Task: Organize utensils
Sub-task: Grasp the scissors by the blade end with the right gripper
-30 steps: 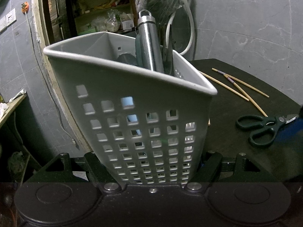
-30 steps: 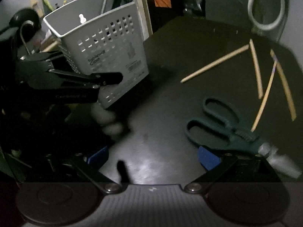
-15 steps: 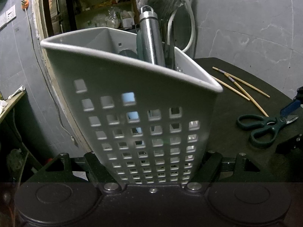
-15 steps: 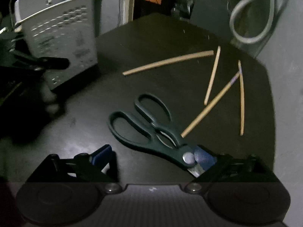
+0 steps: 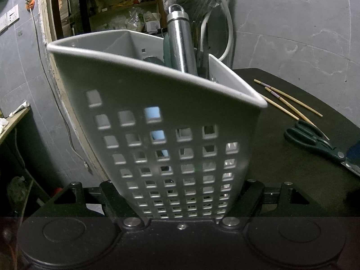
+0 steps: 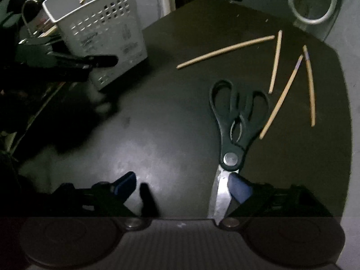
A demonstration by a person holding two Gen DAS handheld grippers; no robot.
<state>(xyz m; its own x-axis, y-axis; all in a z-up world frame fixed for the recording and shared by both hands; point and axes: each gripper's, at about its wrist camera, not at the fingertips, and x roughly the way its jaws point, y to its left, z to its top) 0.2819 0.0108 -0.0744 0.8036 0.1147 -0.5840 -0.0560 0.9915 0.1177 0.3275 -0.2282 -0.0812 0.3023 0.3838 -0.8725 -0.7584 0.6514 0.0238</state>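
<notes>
My left gripper [image 5: 182, 193] is shut on the grey perforated utensil basket [image 5: 157, 103], clasping its lower sides and holding it tilted. A steel handle [image 5: 180, 42] and other dark utensils stand in the basket. In the right wrist view the basket [image 6: 101, 33] sits at the table's far left with the left gripper [image 6: 99, 60] on it. Dark-handled scissors [image 6: 234, 121] lie flat on the black table [image 6: 168, 90]. My right gripper [image 6: 182, 185] hangs over their blades with its jaws closing. The blade lies between them beside the right pad [image 6: 239, 189], not pinched. Several wooden chopsticks [image 6: 225, 50] lie scattered beyond.
A white hose loop [image 6: 312, 0] hangs against the wall past the table's far right corner. The table's left edge runs beside the basket, with dark clutter below it. Shelves with bags [image 5: 135, 20] show through a doorway behind the basket.
The right gripper has moved across the table to the scissors, so their blades now sit between its fingers, and its jaws have narrowed a little. The left gripper and basket have stayed put.
</notes>
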